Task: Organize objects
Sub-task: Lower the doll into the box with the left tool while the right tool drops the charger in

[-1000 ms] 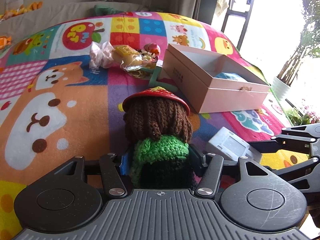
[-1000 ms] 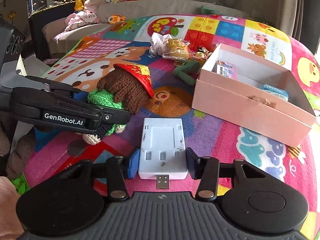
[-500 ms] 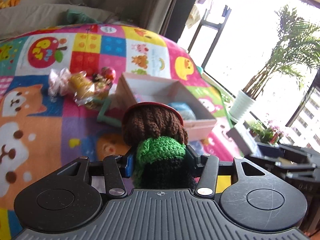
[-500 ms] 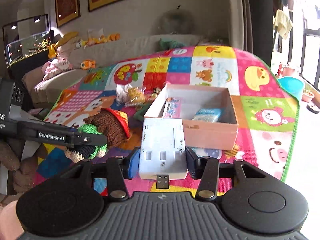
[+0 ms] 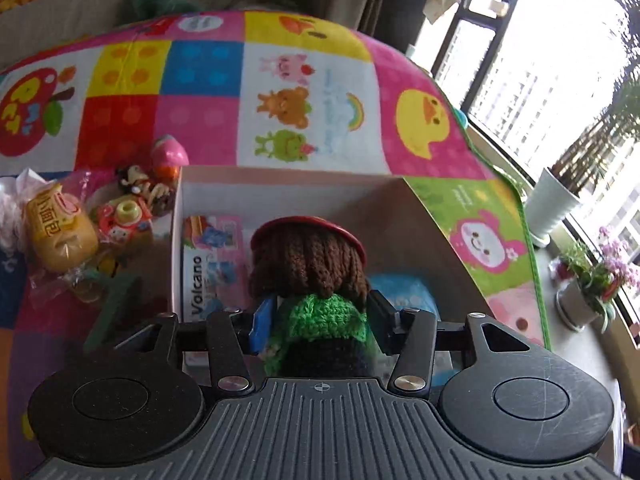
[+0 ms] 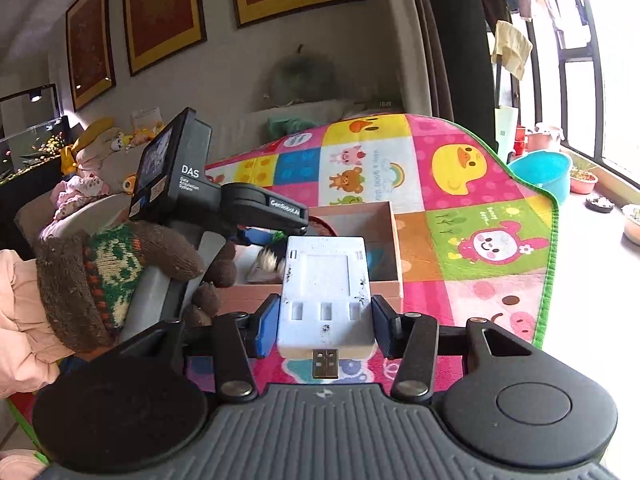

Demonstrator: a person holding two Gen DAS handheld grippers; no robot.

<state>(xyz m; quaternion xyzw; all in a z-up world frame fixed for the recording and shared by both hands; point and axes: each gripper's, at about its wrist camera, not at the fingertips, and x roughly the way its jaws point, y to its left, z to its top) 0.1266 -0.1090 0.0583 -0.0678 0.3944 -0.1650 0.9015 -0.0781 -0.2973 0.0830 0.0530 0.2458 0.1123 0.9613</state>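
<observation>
A crochet doll (image 5: pixel 308 264) with brown hair, a red hat and a green scarf is clamped between the blue pads of my left gripper (image 5: pixel 318 312). It hangs over the open pink box (image 5: pixel 288 178), which holds a "Volcano" packet (image 5: pixel 208 272) and a blue pack (image 5: pixel 404 292). My right gripper (image 6: pixel 326 320) is shut on a white USB charger (image 6: pixel 326 280), held above the play mat just in front of the box (image 6: pixel 384 236). In the right wrist view the left gripper (image 6: pixel 264 208) reaches over the box, and the doll is mostly hidden behind it.
A heap of snacks and small toys lies left of the box: a bread packet (image 5: pixel 60 236), a pink egg (image 5: pixel 168 156), a green strap (image 5: pixel 112 312). A hand in a knitted glove (image 6: pixel 120 264) holds the left gripper. Plant pots (image 5: pixel 552 208) and a teal basin (image 6: pixel 540 172) stand past the mat's right edge.
The left gripper carried the doll from the mat to above the box. The right gripper rose with the charger and tilted up, so the box now sits just ahead.
</observation>
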